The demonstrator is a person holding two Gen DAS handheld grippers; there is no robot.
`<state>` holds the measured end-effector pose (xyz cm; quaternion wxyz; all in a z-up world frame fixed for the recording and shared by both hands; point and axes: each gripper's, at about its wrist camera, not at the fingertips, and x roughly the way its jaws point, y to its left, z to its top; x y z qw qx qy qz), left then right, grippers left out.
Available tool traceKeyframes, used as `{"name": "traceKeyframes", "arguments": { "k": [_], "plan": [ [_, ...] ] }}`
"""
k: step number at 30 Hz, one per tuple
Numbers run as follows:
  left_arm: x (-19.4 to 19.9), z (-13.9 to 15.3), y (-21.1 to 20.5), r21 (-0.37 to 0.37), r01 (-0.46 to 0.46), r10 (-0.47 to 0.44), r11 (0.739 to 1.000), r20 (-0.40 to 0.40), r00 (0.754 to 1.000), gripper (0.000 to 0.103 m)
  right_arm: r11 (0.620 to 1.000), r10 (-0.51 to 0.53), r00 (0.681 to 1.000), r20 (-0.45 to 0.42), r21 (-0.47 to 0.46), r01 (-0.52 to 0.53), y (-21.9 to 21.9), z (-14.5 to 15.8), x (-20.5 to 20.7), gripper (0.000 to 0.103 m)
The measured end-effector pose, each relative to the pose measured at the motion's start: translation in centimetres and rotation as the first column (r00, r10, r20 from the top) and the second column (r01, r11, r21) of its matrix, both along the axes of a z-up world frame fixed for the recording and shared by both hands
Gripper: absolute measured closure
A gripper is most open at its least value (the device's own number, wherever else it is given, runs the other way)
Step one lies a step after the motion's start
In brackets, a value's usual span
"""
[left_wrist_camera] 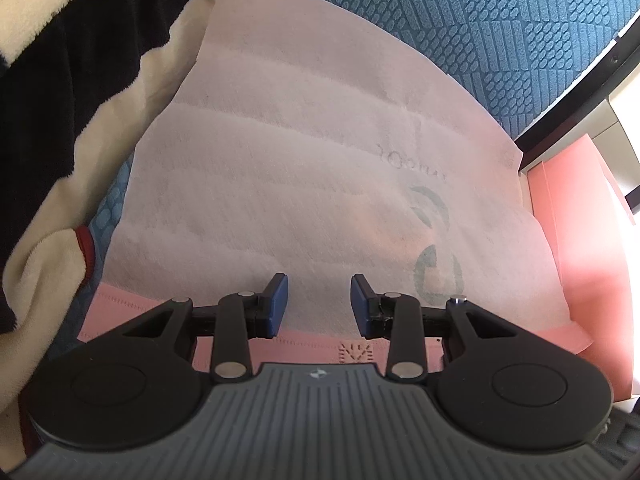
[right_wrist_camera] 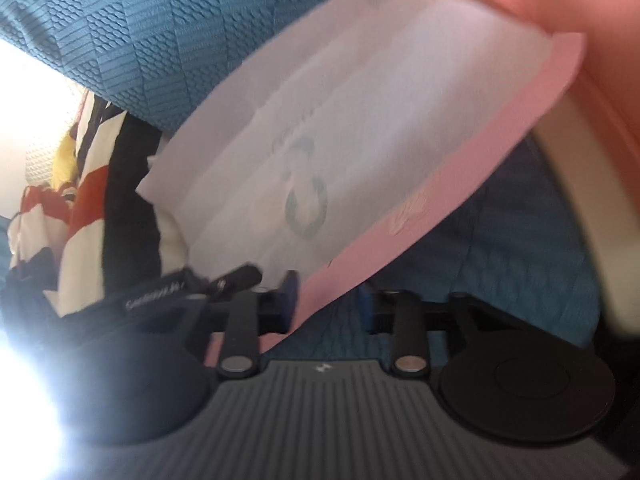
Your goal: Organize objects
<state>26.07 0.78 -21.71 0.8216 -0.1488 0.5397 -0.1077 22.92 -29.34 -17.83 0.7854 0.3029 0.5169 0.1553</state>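
I see the white tissue sheet [left_wrist_camera: 304, 168] lying on the pink box [left_wrist_camera: 576, 216], which sits on the blue patterned mat [left_wrist_camera: 480, 20]. My left gripper [left_wrist_camera: 319, 304] hovers at the sheet's near edge, pads apart, nothing between them. My right gripper [right_wrist_camera: 330, 300] brackets the box's pink rim; through the blur I cannot tell whether it is pinched. A striped blanket [left_wrist_camera: 60, 100] lies beside the sheet.
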Motion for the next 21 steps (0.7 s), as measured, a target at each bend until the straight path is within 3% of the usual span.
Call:
{"name": "traceKeyframes", "arguments": {
  "k": [1,8,12,17,19,21],
  "plan": [
    [0.0,0.0,0.0,-0.002,0.003,-0.003,1.0,-0.001,1.0,0.063,1.0,0.001,1.0,0.017,-0.02,-0.001,0.0,0.3,0.1,0.087],
    [-0.9,1.0,-0.1,-0.023,0.063,-0.062,0.998,0.017,0.998,0.063,0.993,0.052,0.987,0.155,-0.109,-0.035,-0.4,2.8,1.5,0.09],
    [-1.7,1.9,-0.5,-0.047,0.144,-0.143,0.988,0.037,0.989,0.063,0.994,0.049,0.984,0.172,-0.104,-0.031,-1.3,3.2,2.8,0.09],
    [-2.7,2.7,-2.1,-0.064,0.277,-0.271,0.959,0.089,0.958,0.06,0.993,0.062,0.986,0.155,-0.108,-0.046,-1.8,3.1,4.2,0.09],
    [-3.4,3.0,-2.8,-0.058,0.336,-0.329,0.94,0.11,0.938,0.048,0.993,0.059,0.987,0.149,-0.113,-0.042,-1.8,3.0,4.4,0.09],
    [-4.3,3.3,-3.7,-0.029,0.386,-0.379,0.922,0.138,0.915,0.041,0.993,0.054,0.989,0.137,-0.115,-0.038,-2.0,2.9,4.5,0.09]
  ]
}}
